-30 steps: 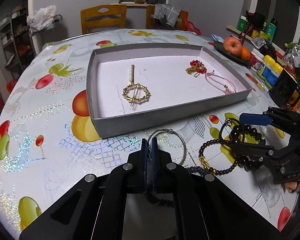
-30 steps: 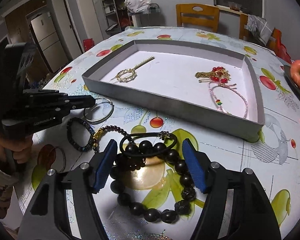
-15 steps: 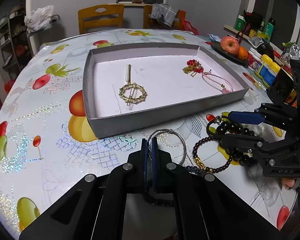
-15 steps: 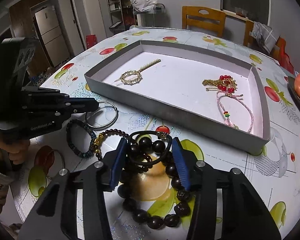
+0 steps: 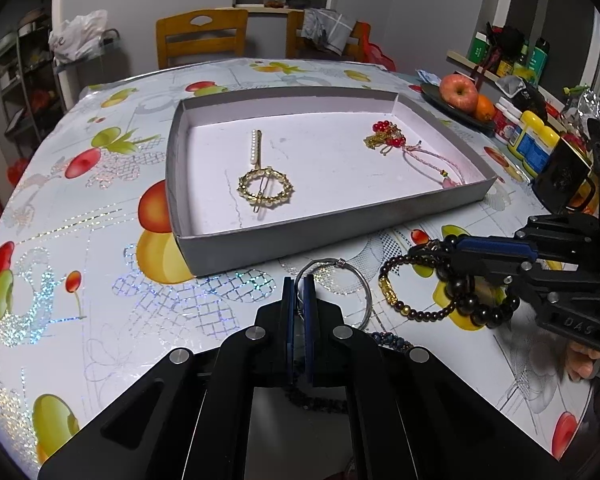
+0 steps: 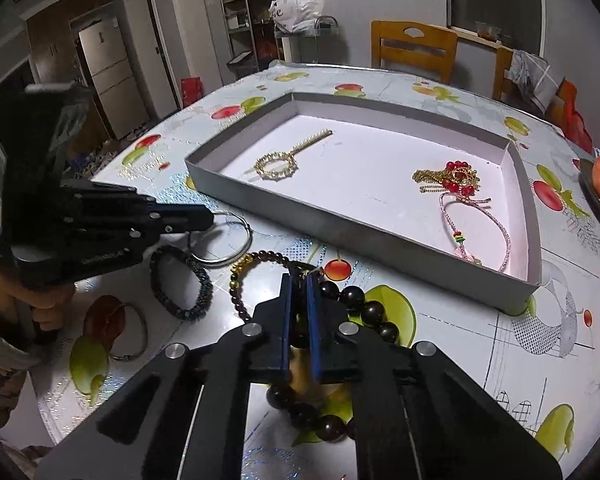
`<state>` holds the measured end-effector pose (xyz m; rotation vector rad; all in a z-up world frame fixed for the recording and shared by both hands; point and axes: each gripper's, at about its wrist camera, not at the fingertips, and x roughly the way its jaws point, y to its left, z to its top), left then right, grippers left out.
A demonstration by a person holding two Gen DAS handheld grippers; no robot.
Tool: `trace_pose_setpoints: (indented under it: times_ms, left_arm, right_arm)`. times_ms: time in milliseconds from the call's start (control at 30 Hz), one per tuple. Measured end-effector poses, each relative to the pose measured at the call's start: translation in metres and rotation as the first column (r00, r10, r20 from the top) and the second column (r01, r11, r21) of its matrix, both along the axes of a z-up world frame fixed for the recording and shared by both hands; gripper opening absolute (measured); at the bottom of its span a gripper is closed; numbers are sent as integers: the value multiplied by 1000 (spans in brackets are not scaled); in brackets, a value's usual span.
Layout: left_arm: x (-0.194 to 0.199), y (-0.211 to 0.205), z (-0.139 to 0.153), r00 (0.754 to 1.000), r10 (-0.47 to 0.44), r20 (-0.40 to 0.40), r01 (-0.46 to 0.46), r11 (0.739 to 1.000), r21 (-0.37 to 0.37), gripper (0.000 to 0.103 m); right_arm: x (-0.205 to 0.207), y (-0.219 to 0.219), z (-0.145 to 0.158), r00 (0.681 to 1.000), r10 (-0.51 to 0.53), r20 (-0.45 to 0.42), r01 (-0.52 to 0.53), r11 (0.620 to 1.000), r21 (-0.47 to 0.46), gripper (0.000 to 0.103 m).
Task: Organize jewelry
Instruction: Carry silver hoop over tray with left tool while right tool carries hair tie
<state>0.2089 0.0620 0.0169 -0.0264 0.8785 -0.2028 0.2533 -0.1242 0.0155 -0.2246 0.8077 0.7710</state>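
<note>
The fruit-print tablecloth (image 5: 100, 208) carries a shallow grey tray (image 5: 300, 236), the landmark here. Inside the tray lie a gold ring hair clip with a pearl bar (image 5: 265, 186) toward its left end and a red-bead gold charm with a pink cord bracelet (image 5: 412, 148) toward its right end. Just in front of the tray's near wall, the left gripper (image 5: 299, 292) is clamped on a silver hoop bangle (image 5: 352, 280). Right of that, also before the tray, the right gripper (image 6: 300, 284) is pinched together on a large dark bead bracelet (image 6: 364, 308), beside a small brown bead bracelet (image 6: 252, 264) and a dark blue bead bracelet (image 6: 180, 284).
</note>
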Motion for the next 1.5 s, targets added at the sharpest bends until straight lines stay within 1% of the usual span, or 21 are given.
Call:
trace_pose_setpoints:
  times_ms: [233,367,700,867,1167,1500]
  left_arm:
    - [-3,0,7,1000,-6,25,7,1000,-12,5]
    - [-7,0,17,999,-14,48,14,1000,-18,5]
    - [-15,-4,51,993,-30,115,31,1000,-5,5]
    - [-14,-8,60,991,-36,130,36,999,1,5]
    - [-4,-16,68,989,-45,140,45,999,0,5]
    - [16,-22,69,988,-24,153,25,1000,-1,5]
  right_arm:
    - [-2,-14,20,1000,-6,4,6,997,81,7]
    - [0,-24,30,1000,-19,0,19,992,128,7]
    - [3,-36,41,999,-43,21,39,988,151,7]
    - [2,-40,52,999,-40,29,34,983,182,7]
    - [9,-47,67,996,-64,61,51,981,189,7]
    - [31,-48,67,991,-109,71,93,977,192,7]
